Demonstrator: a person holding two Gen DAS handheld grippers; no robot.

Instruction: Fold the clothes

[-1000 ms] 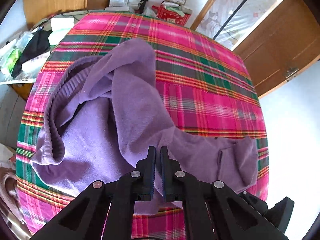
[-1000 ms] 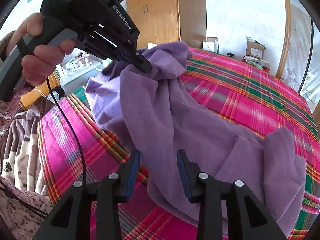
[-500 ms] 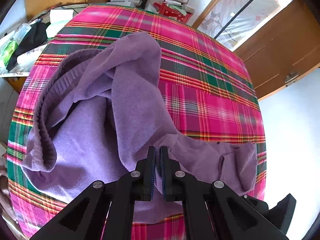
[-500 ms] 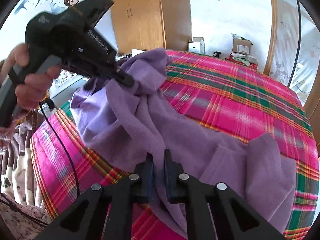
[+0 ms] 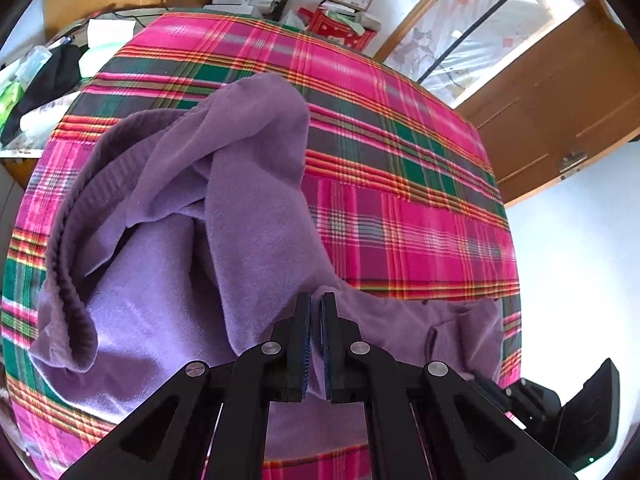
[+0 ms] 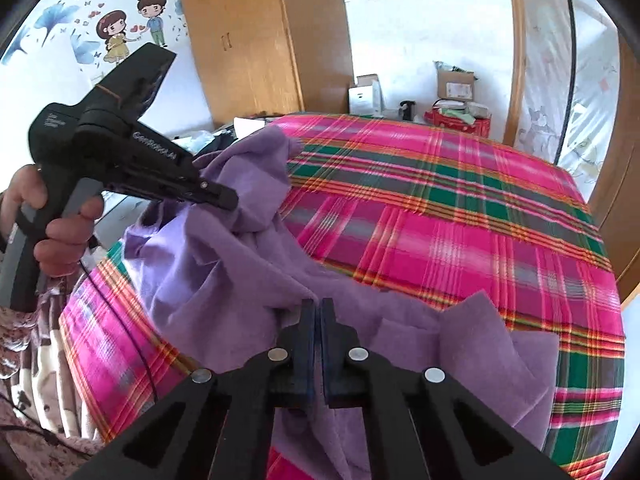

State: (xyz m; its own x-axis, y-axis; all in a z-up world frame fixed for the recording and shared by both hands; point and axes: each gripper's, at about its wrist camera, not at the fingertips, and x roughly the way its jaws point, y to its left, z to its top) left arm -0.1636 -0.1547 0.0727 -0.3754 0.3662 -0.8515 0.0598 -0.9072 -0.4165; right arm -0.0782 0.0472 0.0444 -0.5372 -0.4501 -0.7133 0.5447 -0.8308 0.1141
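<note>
At six o'clock in the right wrist view, the right gripper is seen with its jaws together, clamped on a fold of the purple garment; they have just been closing, and cloth is pinched between the pads. At six o'clock in the left wrist view, the left gripper is likewise shut on a ridge of the same garment, and at nine o'clock in the right view it is seen gripped by a hand.

The garment is spread in a crumpled heap over the near half of the plaid bedspread, its ribbed waistband curling at nine o'clock and a loose end lying at four o'clock.

A slip is judged possible: only a thin fold is held by each gripper, so a sharp pull apart could drag the cloth free. Bunched layers may also be caught together, and a crooked fold would result.

Further off, at twelve o'clock beyond the bed, a red basket filled with small packets and an open cardboard box are seen; the contents of the box cannot be made out.
</note>
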